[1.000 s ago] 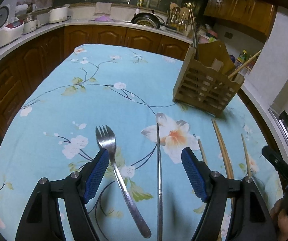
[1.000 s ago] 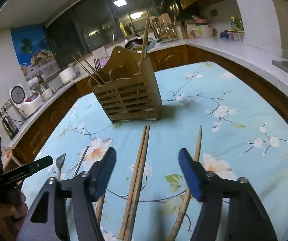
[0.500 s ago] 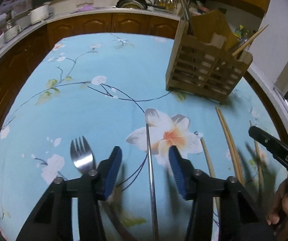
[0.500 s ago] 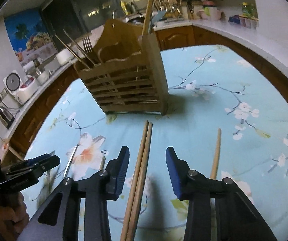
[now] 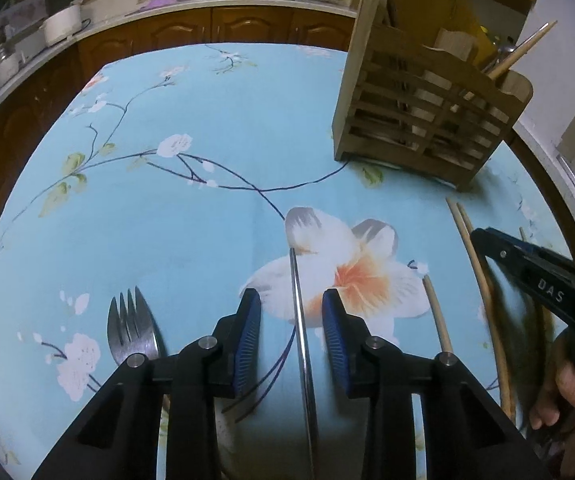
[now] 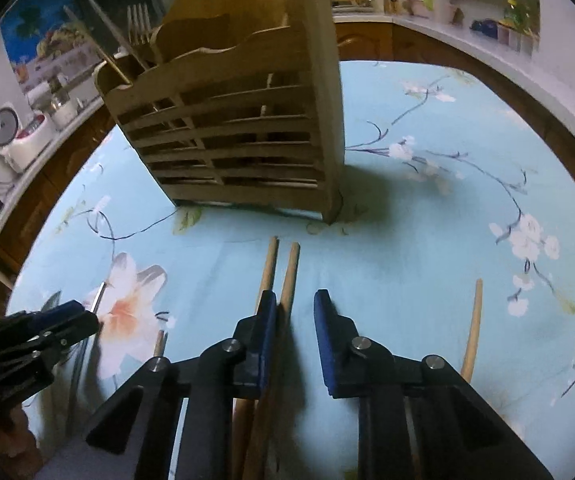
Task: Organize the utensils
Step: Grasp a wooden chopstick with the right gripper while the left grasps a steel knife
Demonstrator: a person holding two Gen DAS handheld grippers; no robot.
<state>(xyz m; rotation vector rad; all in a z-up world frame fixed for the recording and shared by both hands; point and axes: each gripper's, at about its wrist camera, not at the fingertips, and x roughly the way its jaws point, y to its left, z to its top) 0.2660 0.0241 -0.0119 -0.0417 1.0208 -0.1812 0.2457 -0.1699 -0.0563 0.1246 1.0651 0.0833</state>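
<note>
Jaws closing around steel chopstick (image 5: 301, 328), its handle hidden.

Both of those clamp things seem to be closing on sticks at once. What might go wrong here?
The left gripper is closing around a thin metal chopstick lying flat on the tablecloth; it may slip or pinch the cloth. The right gripper is closing with one of two wooden chopsticks between its fingers, the other at the left finger's outer side, so it might take one and knock the other away.
</note>
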